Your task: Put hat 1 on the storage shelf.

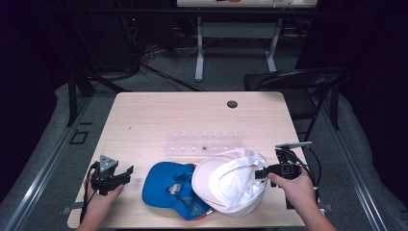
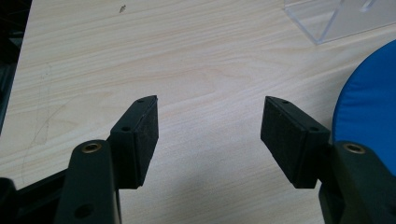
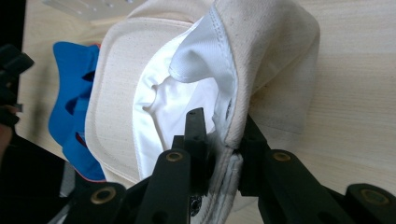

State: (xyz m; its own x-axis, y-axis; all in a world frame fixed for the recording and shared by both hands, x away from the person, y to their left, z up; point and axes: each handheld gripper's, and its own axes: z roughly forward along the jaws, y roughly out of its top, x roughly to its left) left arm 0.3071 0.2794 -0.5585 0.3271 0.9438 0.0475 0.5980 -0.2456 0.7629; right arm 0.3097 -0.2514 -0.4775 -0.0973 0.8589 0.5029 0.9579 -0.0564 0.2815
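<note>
The cream-white cotton baseball cap (image 1: 231,185) lies upside down in the lower centre-right of the high view, its white lining facing up, and the right gripper (image 1: 260,173) is clenched on its rim from the right side of the frame. In the right gripper view the two black jaws pinch the stitched edge of the cap (image 3: 233,70) at the bottom centre, one jaw inside against the lining and one outside on the cream cloth, so the cap stretches away from the grip toward the upper left of that picture. Its brim points left in the high view and overlaps the blue fabric cap with an orange-trimmed edge (image 1: 168,185), which lies just beside it toward the lower centre. The coming move seems to turn on this: the white cap rests partly on the blue one, so a lift at the right rim should peel it away.

The left gripper (image 1: 126,174) sits at the lower left of the high view with its jaws spread wide and nothing between them; bare pale wooden tabletop (image 2: 187,60) lies under its pads. It is the nearer tool to the blue cap (image 2: 369,112), at the right edge of its own view.

A clear acrylic tray (image 1: 204,144) stands above the caps at frame centre; what it holds is too small to tell
</note>
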